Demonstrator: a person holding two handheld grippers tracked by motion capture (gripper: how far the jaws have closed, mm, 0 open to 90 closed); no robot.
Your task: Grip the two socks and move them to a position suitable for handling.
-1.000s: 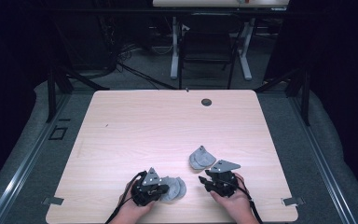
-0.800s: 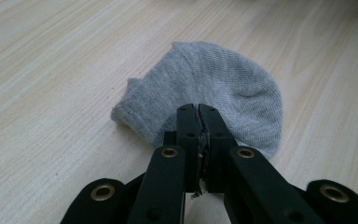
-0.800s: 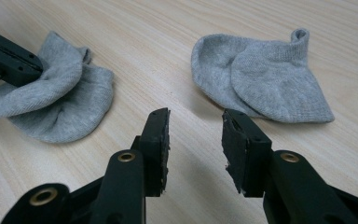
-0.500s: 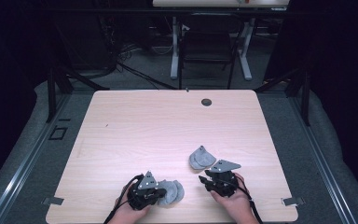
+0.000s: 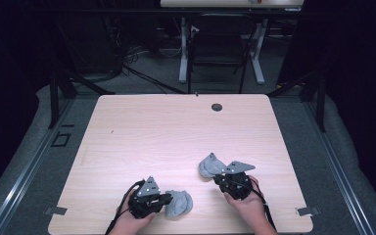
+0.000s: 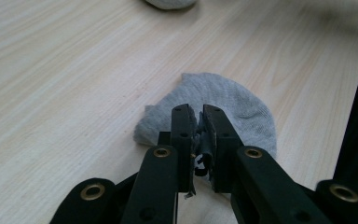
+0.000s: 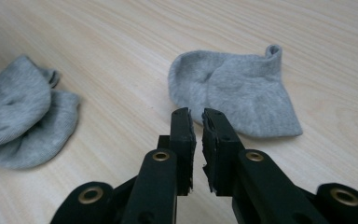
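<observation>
Grey sock (image 5: 178,203) lies folded at the table's (image 5: 176,132) near edge, its cloth pinched in the left gripper (image 6: 198,126). Right gripper (image 7: 198,126), jaws nearly together on nothing, sits just near of the second sock (image 7: 235,95). No writing reads.

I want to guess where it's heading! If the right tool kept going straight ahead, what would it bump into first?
Most likely the sock lying flat just beyond the right tool. Its jaws are nearly together with nothing between them, and they point at the sock's near edge. The exact gap is hard to judge.
</observation>
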